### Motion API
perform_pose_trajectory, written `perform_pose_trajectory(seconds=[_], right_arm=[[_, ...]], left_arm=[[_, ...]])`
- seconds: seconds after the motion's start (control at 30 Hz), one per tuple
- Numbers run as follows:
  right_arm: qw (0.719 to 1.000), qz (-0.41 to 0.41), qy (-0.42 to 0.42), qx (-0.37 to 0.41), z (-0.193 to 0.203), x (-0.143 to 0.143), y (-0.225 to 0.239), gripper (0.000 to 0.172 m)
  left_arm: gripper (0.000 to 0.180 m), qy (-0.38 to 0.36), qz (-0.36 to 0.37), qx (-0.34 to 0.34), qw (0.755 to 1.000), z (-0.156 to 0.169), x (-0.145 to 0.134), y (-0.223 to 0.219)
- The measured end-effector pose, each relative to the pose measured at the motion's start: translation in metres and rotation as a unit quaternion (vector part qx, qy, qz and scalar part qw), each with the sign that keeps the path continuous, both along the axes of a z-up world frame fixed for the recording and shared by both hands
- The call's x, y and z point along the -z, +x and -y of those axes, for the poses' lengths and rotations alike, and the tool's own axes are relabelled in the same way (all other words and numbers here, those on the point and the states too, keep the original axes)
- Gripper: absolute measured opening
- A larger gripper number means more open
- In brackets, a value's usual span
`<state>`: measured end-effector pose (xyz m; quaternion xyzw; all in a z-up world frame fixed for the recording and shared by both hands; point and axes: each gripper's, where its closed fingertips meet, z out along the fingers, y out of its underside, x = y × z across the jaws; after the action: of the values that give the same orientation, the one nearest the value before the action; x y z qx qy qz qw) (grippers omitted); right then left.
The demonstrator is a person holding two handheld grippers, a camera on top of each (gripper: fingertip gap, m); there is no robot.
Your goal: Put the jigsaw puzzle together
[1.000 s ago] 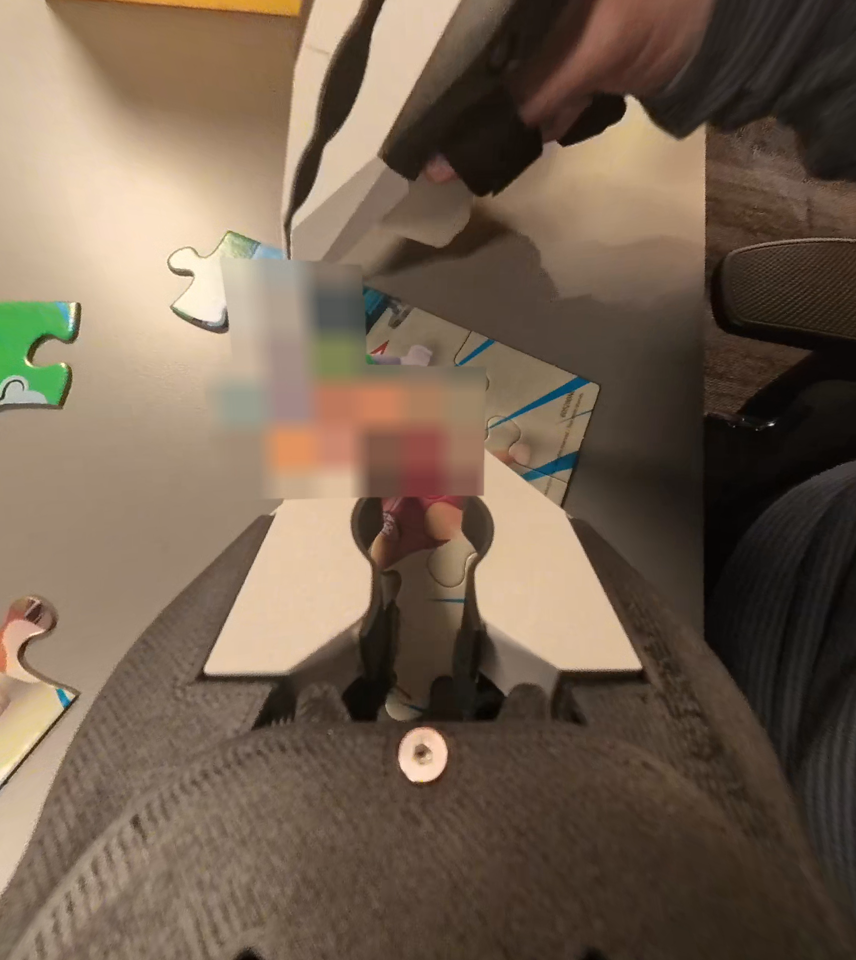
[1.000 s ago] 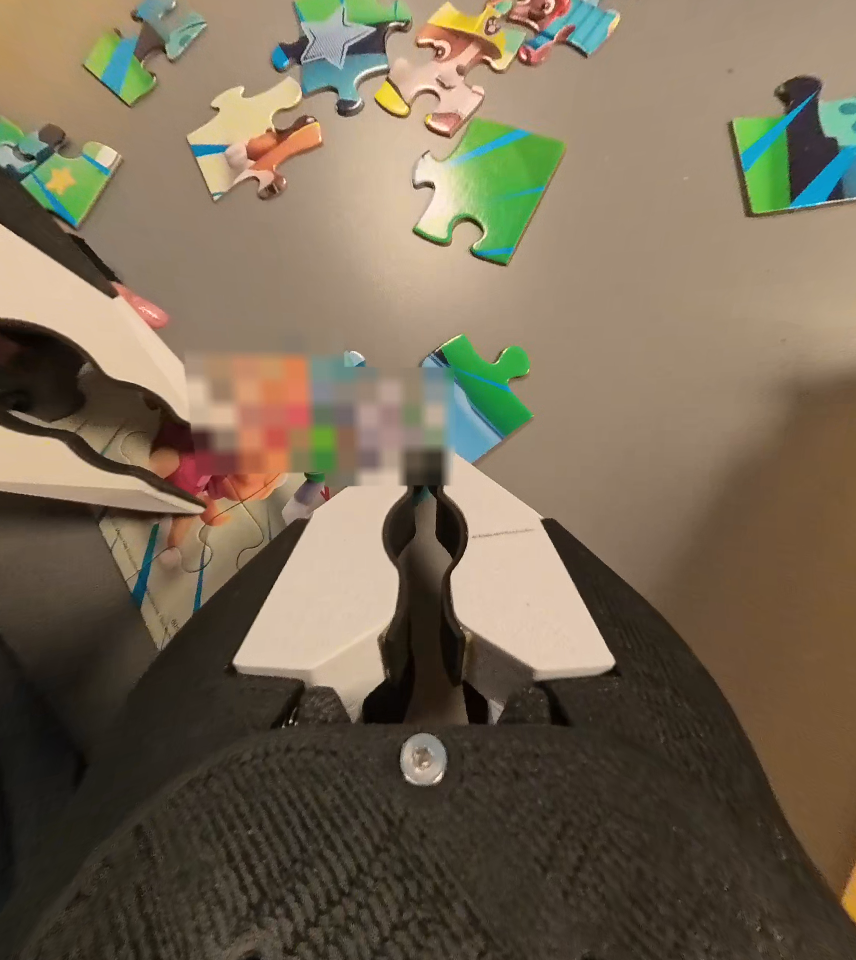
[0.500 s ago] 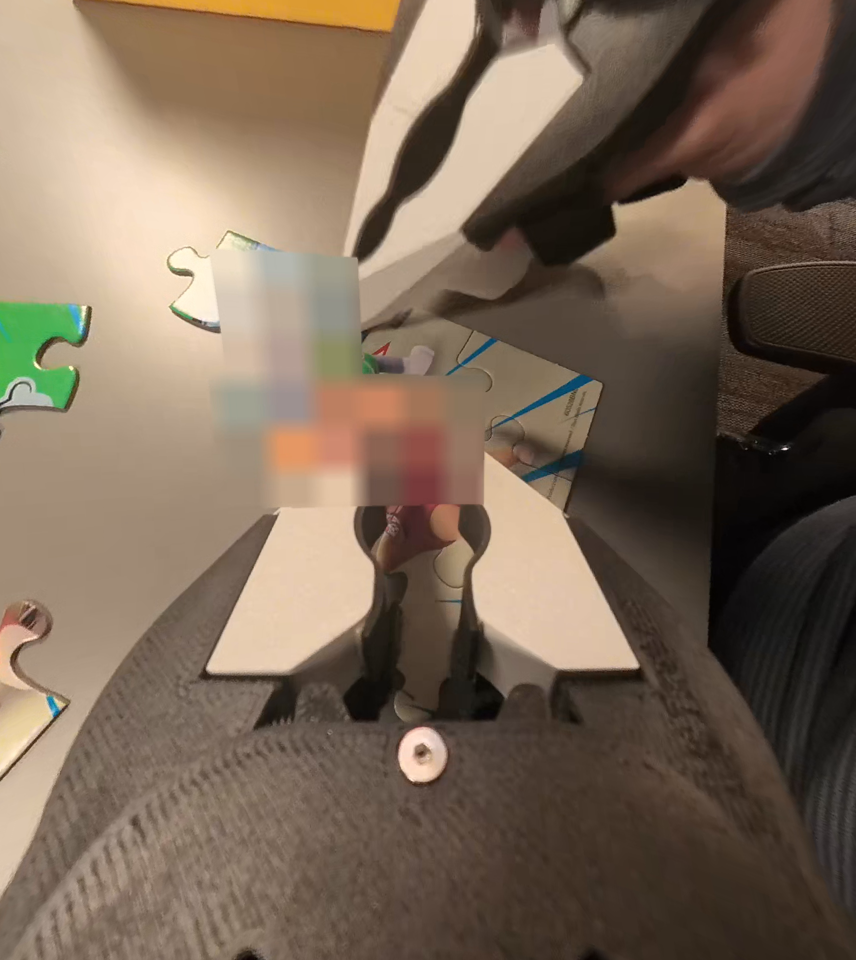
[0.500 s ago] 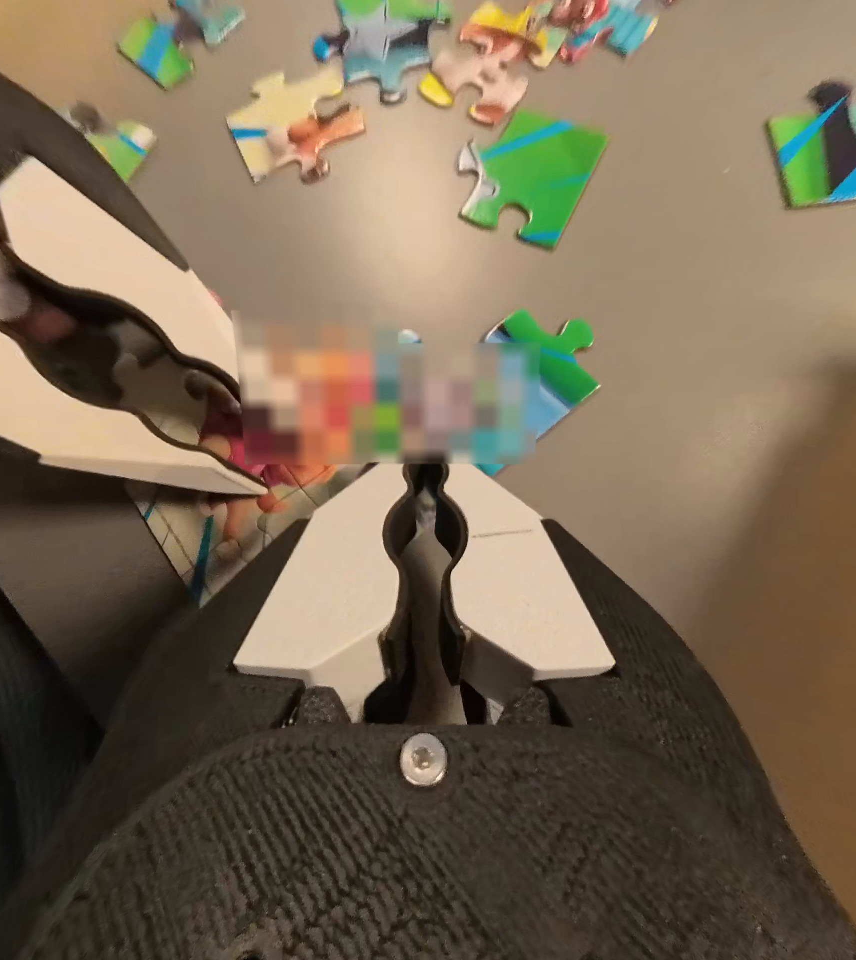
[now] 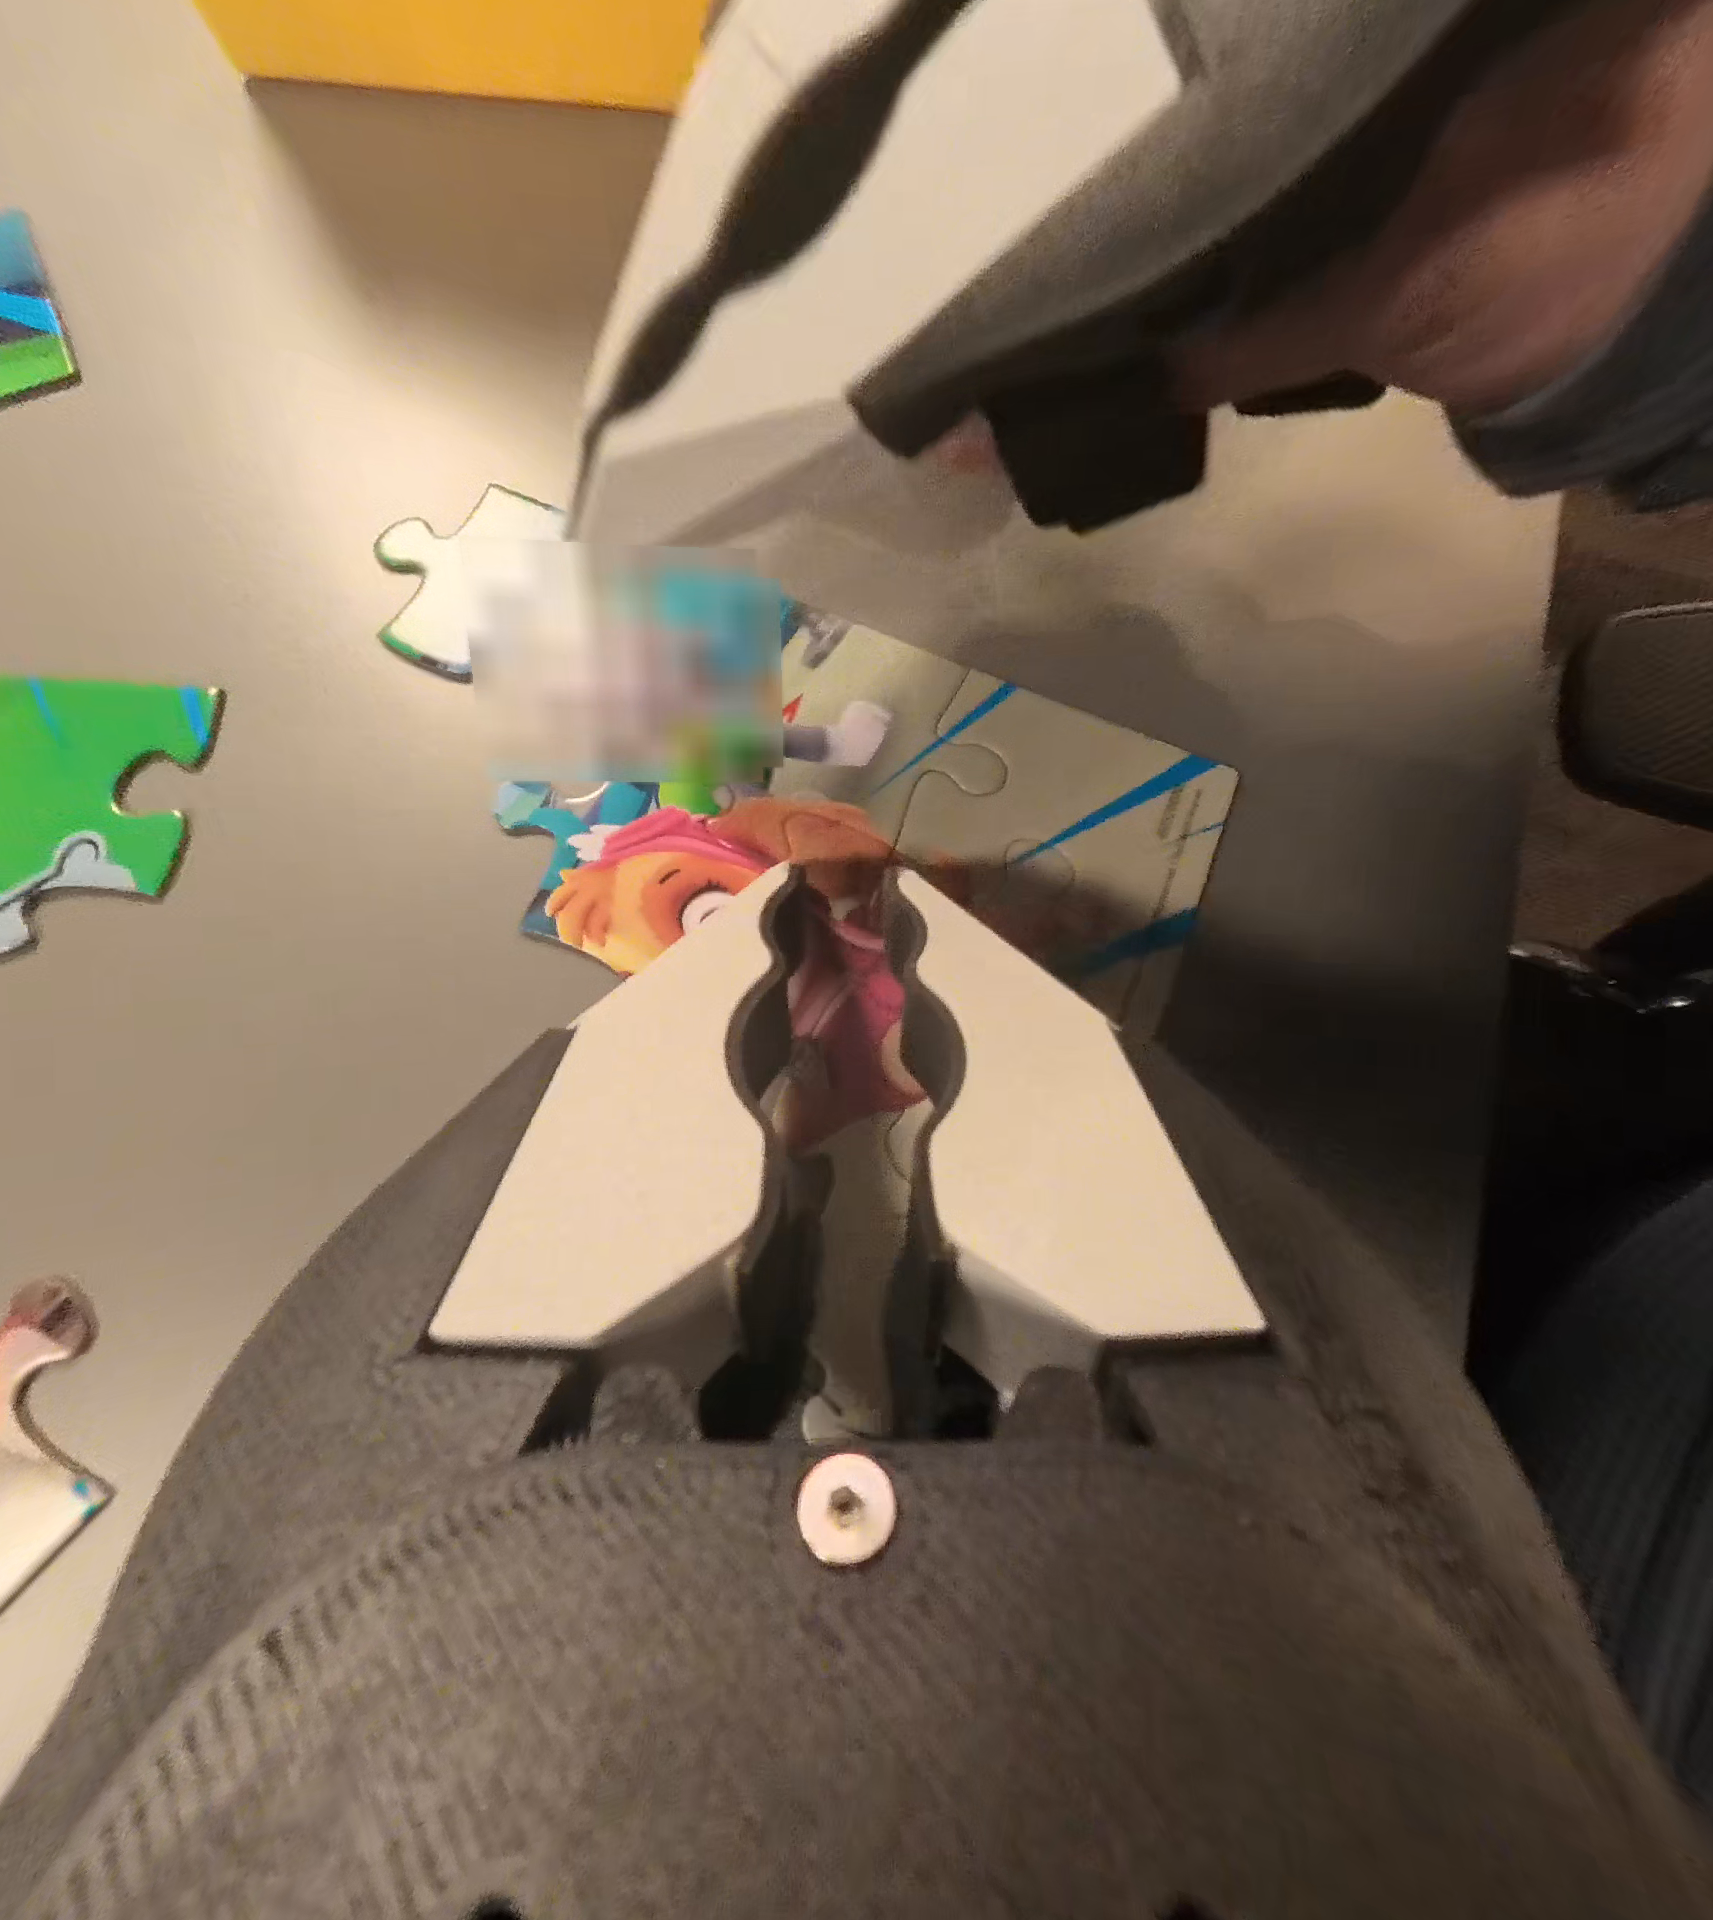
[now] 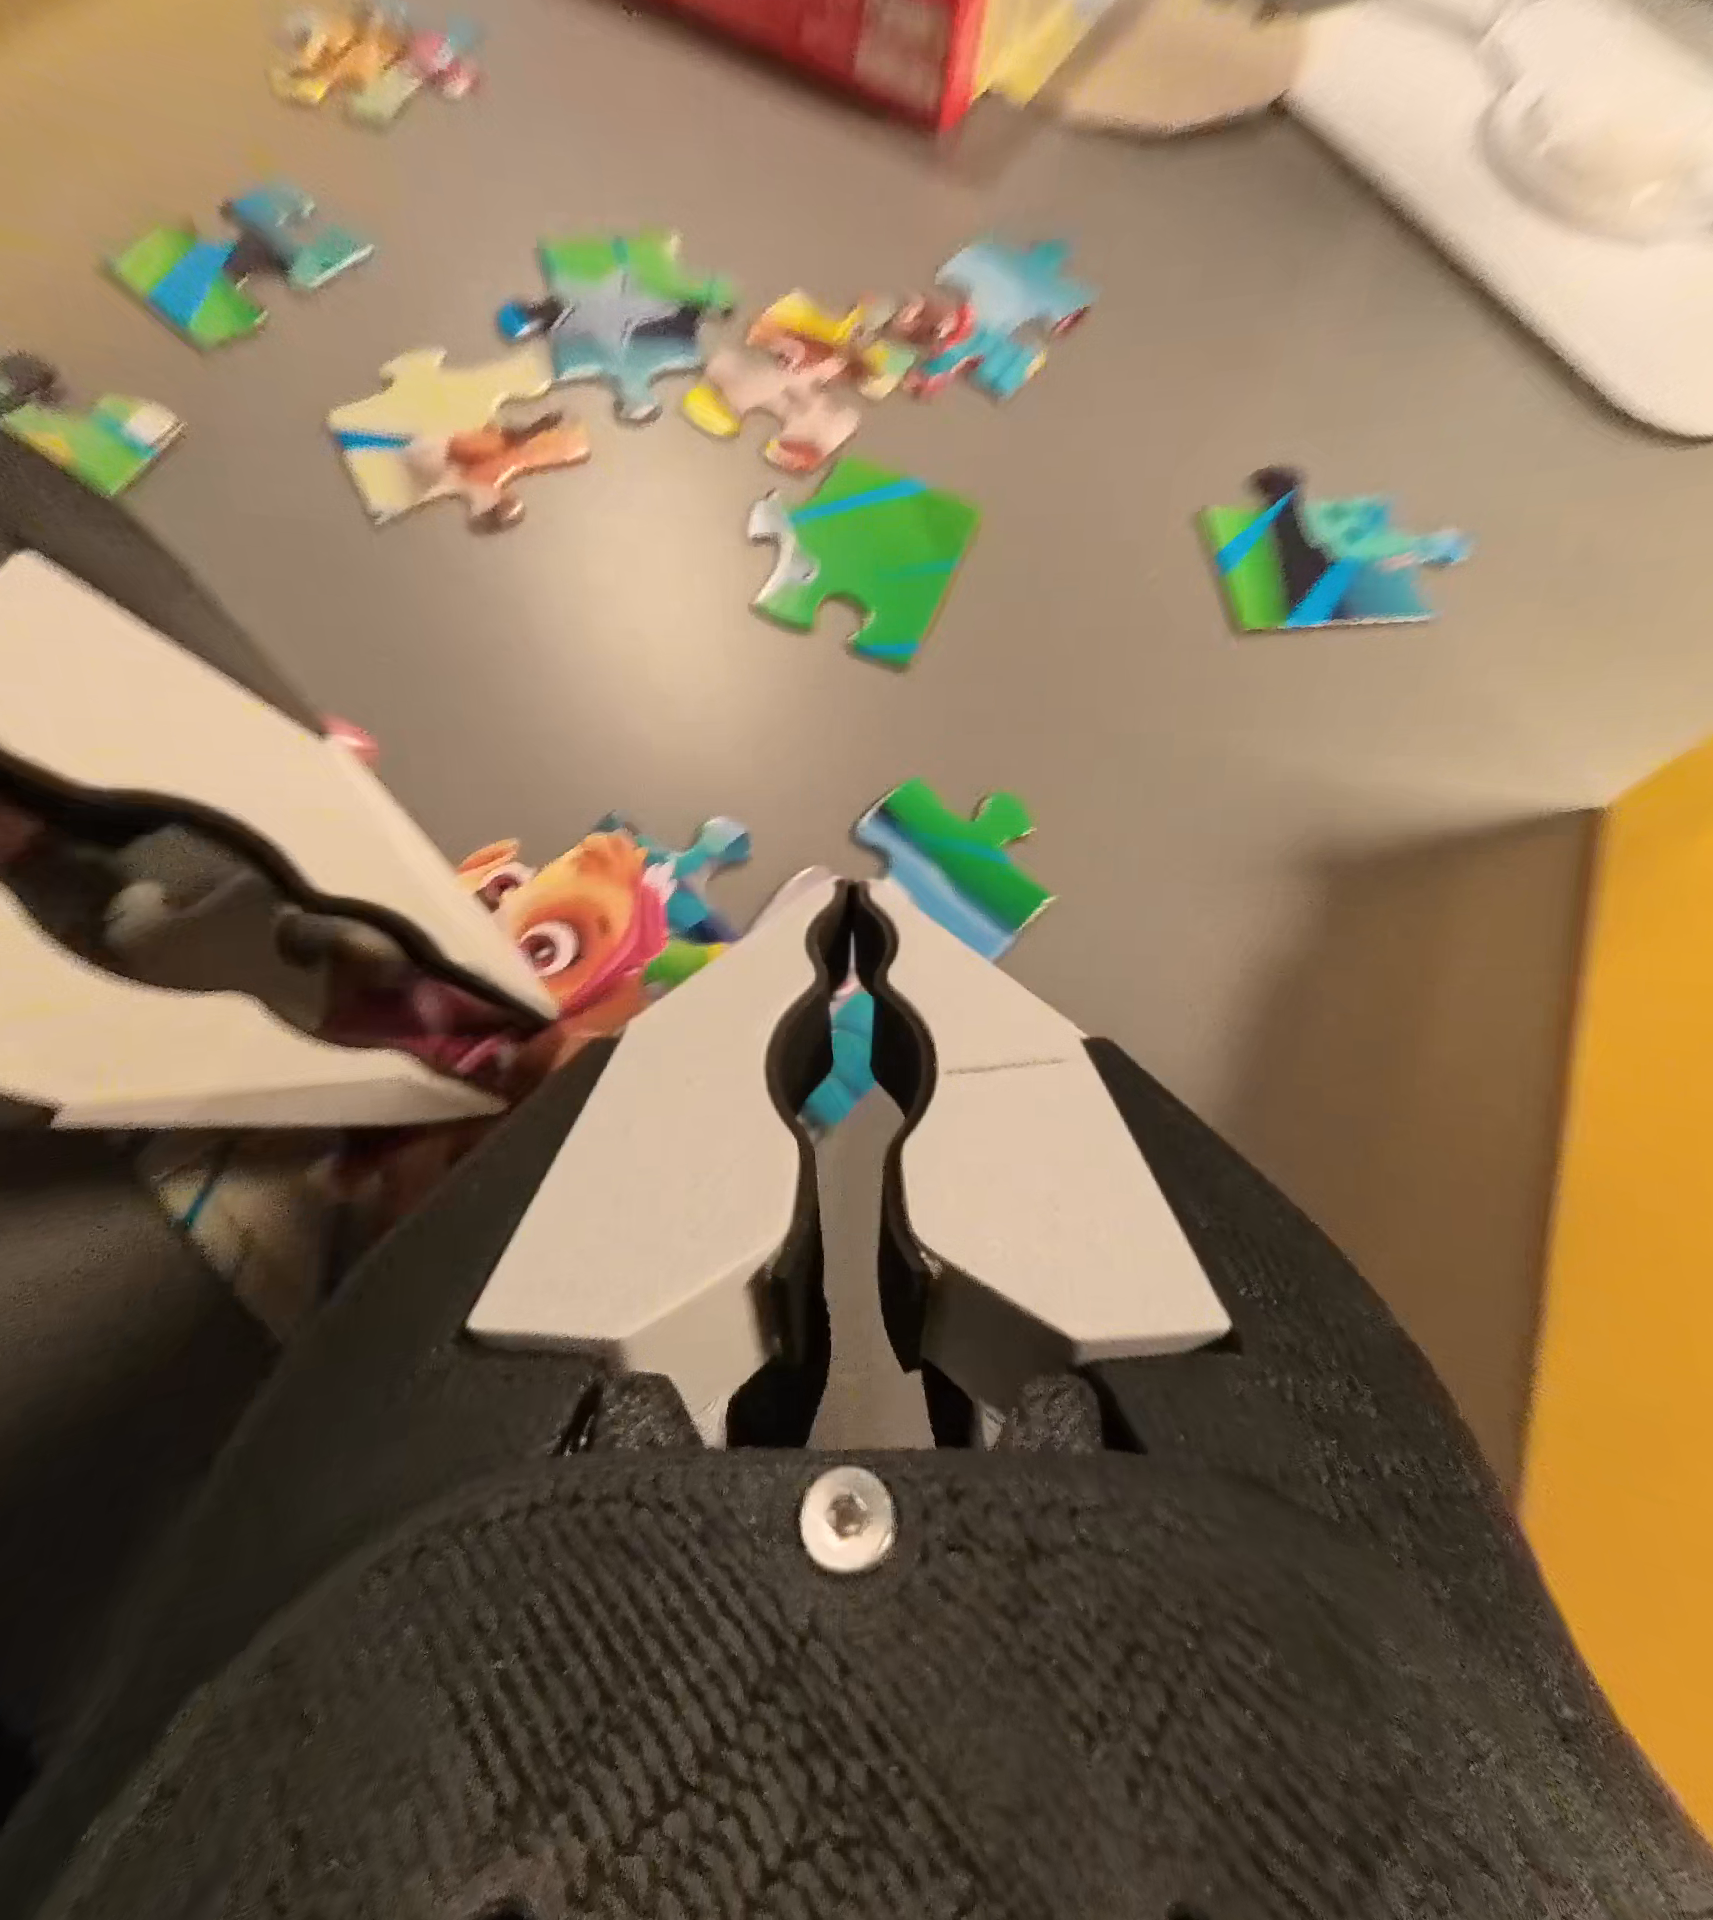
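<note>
A joined patch of puzzle pieces (image 5: 1039, 790) with a cartoon dog lies on the grey table (image 5: 312, 1039); it also shows in the right wrist view (image 6: 582, 914). My left gripper (image 5: 836, 883) hovers right over this patch with its jaws narrowly apart; the picture shows through the gap and nothing is gripped. It also shows in the right wrist view (image 6: 519, 1060). My right gripper (image 6: 847, 894) is shut with its pads together, nothing between them, just above a green and blue piece (image 6: 966, 873). It appears blurred in the left wrist view (image 5: 727, 312), held by a hand.
Several loose pieces lie farther out, among them a green one (image 6: 873, 561) and a green, blue and black one (image 6: 1330, 561). A yellow box (image 6: 1683, 1143) stands at the right, a red box (image 6: 831, 52) and a white tray (image 6: 1558, 208) at the back. A chair (image 5: 1693, 707) stands off the table edge. The tips of one gripper are about 8 centimeters away from the tips of the other.
My right gripper, still shut, has lifted and drawn back from the joined patch. My left gripper's jaws have narrowed while it stays over the patch.
</note>
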<state>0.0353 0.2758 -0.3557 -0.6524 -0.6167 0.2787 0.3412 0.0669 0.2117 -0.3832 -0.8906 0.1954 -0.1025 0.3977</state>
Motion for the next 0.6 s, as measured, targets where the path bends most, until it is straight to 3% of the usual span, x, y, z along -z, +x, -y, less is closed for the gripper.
perform_pose_trajectory(seconds=[0.1,0.23,0.3,0.37,0.5,0.6], right_arm=[[0.999,-0.007,0.014,0.041,-0.019,-0.002,0.004,0.0],[0.996,0.034,0.004,0.078,-0.031,0.014,0.023,0.0],[0.996,0.045,-0.013,0.077,-0.031,0.02,0.027,0.0],[0.996,0.046,-0.023,0.072,-0.031,0.024,0.026,0.0],[0.997,0.051,-0.019,0.061,-0.031,0.028,0.02,0.0],[0.997,0.051,-0.021,0.05,-0.03,0.028,0.016,0.0]], left_arm=[[0.035,-0.015,-0.021,-0.019,0.999,0.005,-0.005,-0.013],[0.039,-0.045,0.098,-0.057,0.992,0.031,-0.018,-0.033],[0.019,-0.056,0.136,-0.059,0.987,0.043,-0.02,-0.037],[0.002,-0.035,0.125,-0.062,0.99,0.049,-0.023,-0.04],[0.0,-0.054,0.045,-0.054,0.996,0.058,-0.007,-0.038],[0.0,-0.063,0.039,-0.052,0.996,0.059,0.0,-0.034]])
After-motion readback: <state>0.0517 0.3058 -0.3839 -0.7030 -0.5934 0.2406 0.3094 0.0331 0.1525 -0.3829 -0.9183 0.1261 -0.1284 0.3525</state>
